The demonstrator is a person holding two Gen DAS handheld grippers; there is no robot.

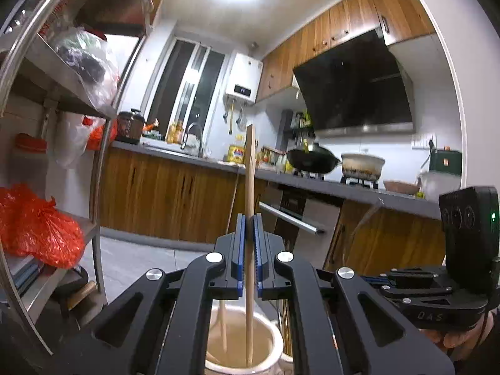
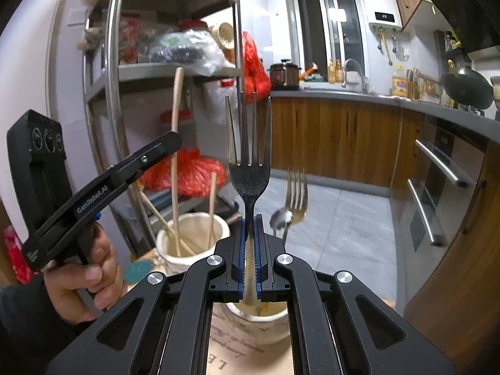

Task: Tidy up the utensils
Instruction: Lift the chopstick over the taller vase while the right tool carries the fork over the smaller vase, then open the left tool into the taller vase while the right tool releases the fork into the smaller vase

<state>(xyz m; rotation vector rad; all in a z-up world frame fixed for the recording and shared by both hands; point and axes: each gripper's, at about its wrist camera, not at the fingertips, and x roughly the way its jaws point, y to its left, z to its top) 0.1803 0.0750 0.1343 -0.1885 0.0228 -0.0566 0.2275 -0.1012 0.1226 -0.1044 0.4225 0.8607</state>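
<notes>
My left gripper (image 1: 249, 218) is shut on a wooden chopstick (image 1: 249, 168) that stands upright with its lower end inside a cream ceramic cup (image 1: 268, 343). Another chopstick (image 1: 222, 322) leans in that cup. My right gripper (image 2: 249, 218) is shut on a metal fork (image 2: 249, 156), tines up, its handle reaching into a second cream cup (image 2: 259, 318). A spoon (image 2: 280, 218) and another fork (image 2: 297, 193) stand in that cup. The left gripper (image 2: 168, 143) also shows in the right wrist view, above the chopstick cup (image 2: 193, 237).
A metal shelf rack (image 2: 115, 93) with red plastic bags (image 2: 187, 172) stands close on the left. A kitchen counter (image 1: 312, 181) with wok (image 1: 312, 157), pot and sink runs along the far wall. Oven handles (image 2: 437, 162) are at the right.
</notes>
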